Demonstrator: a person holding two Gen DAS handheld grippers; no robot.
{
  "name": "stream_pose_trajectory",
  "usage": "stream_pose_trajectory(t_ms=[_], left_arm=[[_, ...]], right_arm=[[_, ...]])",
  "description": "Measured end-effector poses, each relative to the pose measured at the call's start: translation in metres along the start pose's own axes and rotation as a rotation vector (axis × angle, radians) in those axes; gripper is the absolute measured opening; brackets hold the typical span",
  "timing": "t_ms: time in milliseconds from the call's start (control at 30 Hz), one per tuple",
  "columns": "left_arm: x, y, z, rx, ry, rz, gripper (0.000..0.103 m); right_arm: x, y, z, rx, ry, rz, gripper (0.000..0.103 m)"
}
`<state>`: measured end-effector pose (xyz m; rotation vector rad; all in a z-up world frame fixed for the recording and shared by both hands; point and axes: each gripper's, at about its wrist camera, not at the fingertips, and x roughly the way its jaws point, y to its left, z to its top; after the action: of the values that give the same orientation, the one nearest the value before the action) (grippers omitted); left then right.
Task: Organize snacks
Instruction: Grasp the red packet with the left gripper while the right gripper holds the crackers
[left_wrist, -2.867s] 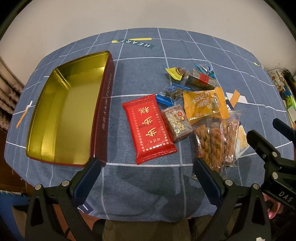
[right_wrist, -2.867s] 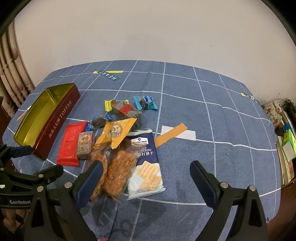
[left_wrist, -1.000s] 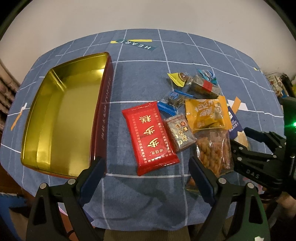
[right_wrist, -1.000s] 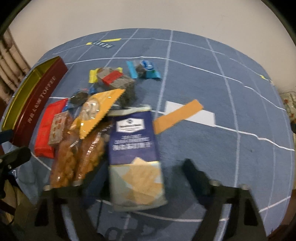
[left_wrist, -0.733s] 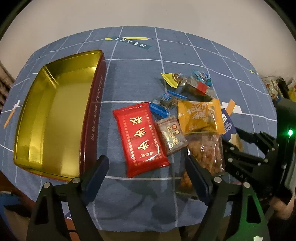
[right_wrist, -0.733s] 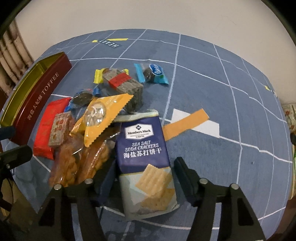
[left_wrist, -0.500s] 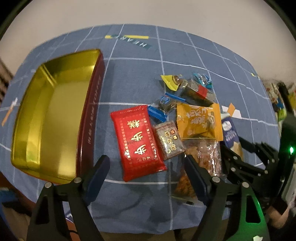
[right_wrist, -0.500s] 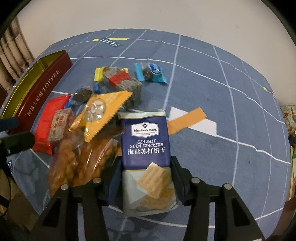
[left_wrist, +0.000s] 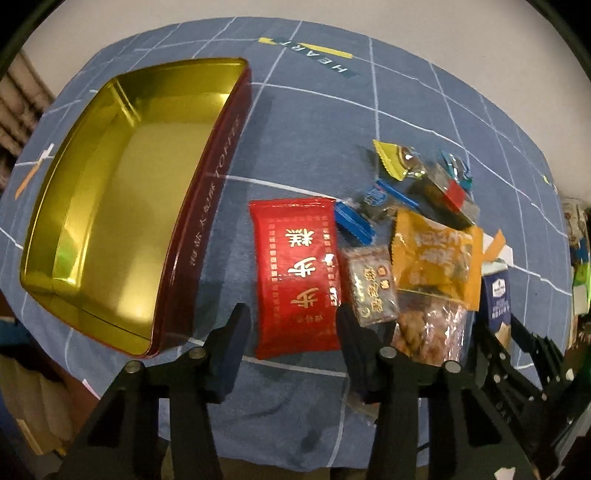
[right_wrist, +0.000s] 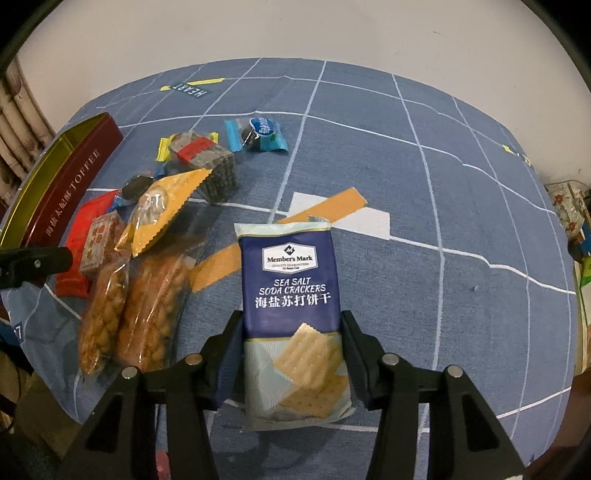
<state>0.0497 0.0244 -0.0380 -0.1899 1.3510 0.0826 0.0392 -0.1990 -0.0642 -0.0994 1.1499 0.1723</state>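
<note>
Between my left hand-held gripper's (left_wrist: 291, 332) closing fingers lies the red packet (left_wrist: 297, 275), long axis pointing away; my right hand-held gripper (right_wrist: 291, 332) pinches the crackers (right_wrist: 293, 295).

The tin (left_wrist: 207, 206) is looking dark red outside with gold lettering, shiny gold inside. Between the black-and-blue fingers (left_wrist: 236, 332) of the left gripper (left_wrist: 291, 325), the red packet (left_wrist: 295, 273) is showing gold characters and dotted borders. The cracker pack (right_wrist: 291, 295) in the right gripper (right_wrist: 291, 332) is going navy up top, pale teal below. The tablecloth (right_wrist: 443, 184) is showing slate blue with a white grid.
</note>
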Motion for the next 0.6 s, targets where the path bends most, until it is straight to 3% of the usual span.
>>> stream_pose_trajectory(t_ms=[367,600], left_arm=[[0.017,0.001,0.017,-0.045,0.063,-0.029,0.046],[0.024,0.002,0.034,-0.061,0.06,-0.033,0.048]], right_arm=[[-0.001,0.0,-0.001,-0.004,0.001,-0.004,0.052],[-0.001,0.0,-0.001,-0.002,0.001,0.0,0.053]])
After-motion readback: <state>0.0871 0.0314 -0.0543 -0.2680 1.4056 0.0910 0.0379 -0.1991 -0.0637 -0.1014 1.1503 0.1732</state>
